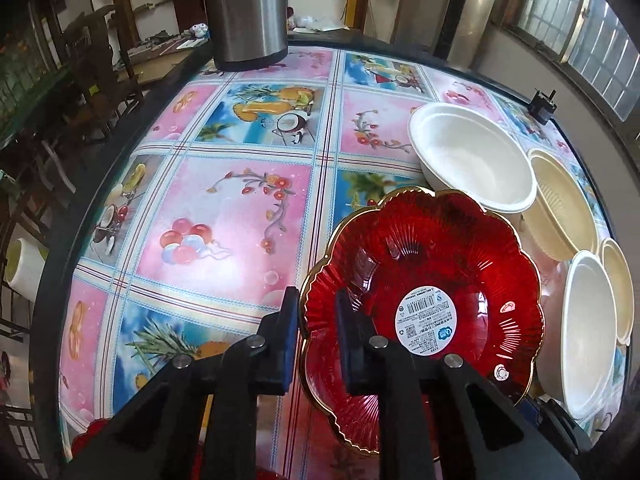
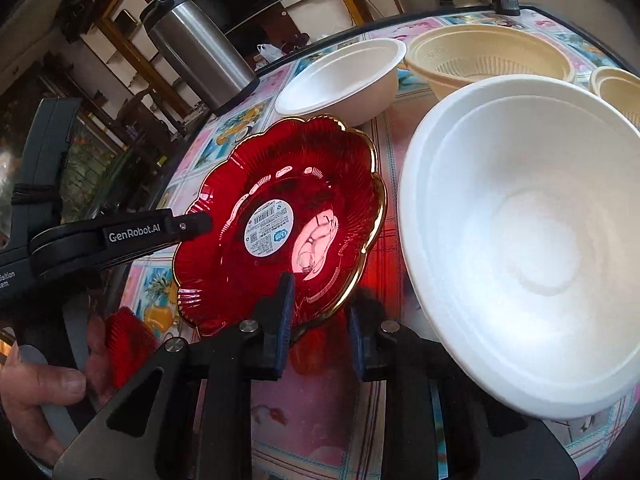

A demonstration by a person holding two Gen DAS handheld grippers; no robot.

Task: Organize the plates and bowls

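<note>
A red glass plate [image 1: 432,280] with a gold scalloped rim and a round sticker hangs tilted over the patterned table [image 1: 240,208], casting red light on it. My left gripper [image 1: 318,320] is shut on its left rim; from the right wrist its black finger [image 2: 192,224] shows at that edge. My right gripper [image 2: 320,320] is shut on the near rim of the red plate [image 2: 280,208]. A large white bowl [image 2: 532,232] sits just right of it. Further back are a smaller white bowl [image 2: 340,76], a ribbed cream bowl [image 2: 488,56] and a small cream bowl [image 2: 616,88].
A steel thermos [image 1: 244,12] stands at the table's far edge. A small black device [image 1: 542,104] sits at the far right corner. Another red ribbed piece [image 2: 124,340] lies near a person's hand [image 2: 36,384]. The white bowl [image 1: 472,160] and cream bowl [image 1: 560,208] crowd the right side.
</note>
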